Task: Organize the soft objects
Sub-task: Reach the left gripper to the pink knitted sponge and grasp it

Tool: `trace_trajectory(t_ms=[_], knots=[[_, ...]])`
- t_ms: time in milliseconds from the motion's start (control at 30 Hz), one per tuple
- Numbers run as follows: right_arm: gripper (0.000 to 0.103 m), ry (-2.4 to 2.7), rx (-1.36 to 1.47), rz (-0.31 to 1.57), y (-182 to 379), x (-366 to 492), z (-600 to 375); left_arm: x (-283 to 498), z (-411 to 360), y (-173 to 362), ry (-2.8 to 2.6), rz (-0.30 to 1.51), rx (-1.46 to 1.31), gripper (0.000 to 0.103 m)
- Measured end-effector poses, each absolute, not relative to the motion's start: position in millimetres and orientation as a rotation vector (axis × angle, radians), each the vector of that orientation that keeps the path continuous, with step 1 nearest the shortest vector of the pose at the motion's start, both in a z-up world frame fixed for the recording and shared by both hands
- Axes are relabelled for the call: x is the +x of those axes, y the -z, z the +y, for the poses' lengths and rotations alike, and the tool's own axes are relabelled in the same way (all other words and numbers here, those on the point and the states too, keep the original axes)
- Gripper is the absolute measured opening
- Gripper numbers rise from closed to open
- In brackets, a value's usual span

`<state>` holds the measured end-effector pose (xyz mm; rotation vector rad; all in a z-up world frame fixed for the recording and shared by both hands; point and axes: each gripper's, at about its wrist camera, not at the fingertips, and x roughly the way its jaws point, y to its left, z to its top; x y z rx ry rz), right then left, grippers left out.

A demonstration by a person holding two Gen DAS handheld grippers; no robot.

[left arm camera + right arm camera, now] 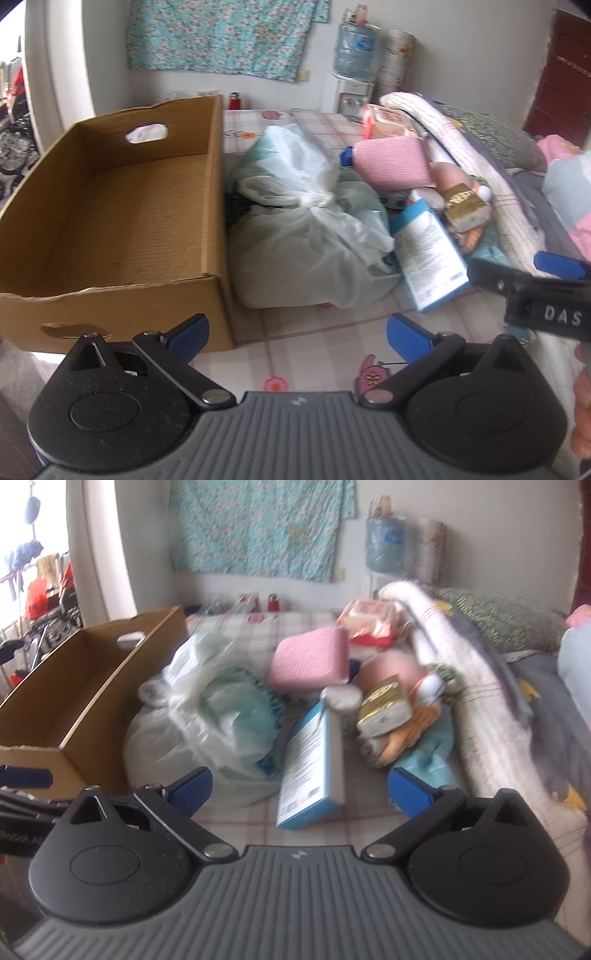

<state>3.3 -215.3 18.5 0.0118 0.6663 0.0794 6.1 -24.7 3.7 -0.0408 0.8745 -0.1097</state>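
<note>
Both grippers were found with their blue pads spread wide and nothing between them. Left gripper (297,334) was held above the checked bed cover (317,354), just in front of the near corner of the cardboard box (110,206). Right gripper (300,788) was held over the near end of the blue-and-white carton (312,764).

The cardboard box stood on the left of the bed, open-topped, with no contents visible and a hand-hole cut in its far wall. Touching its right wall lay a white plastic bag (314,221), knotted at the top, with pale green and teal material showing through it. To the right of the bag lay the blue-and-white carton, flat on the cover, its long side running away from the cameras.

Beyond the carton, a pink pad (391,162) rested on the heap, and a gold packet (465,206) sat just right of the carton's far end. A pink rounded soft item (388,668) lay behind the gold packet; the right wrist view was blurred, so its exact nature could not be confirmed. An orange and teal soft item (417,746) lay in front of the packet. A red-and-white pack (369,622) lay at the far end of the heap, against a rolled white quilt (454,635).

A water dispenser (354,74) stood at the far wall.
</note>
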Motion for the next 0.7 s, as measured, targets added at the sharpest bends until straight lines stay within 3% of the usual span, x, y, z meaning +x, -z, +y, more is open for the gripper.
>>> trace_trajectory(t_ms=[133, 400, 700], knots=[[0.102, 0.021, -0.028, 0.540, -24, 3, -234, 9, -30, -8, 0.156, 0.859, -0.077, 0.103], [0.102, -0.043, -0.024, 0.489, -36, 30, -280, 35, -60, -25, 0.187, 0.741, 0.015, 0.103], [0.100, -0.153, -0.102, 0.376, -73, 100, -292, 101, -86, -33, 0.248, 0.689, -0.072, 0.100]])
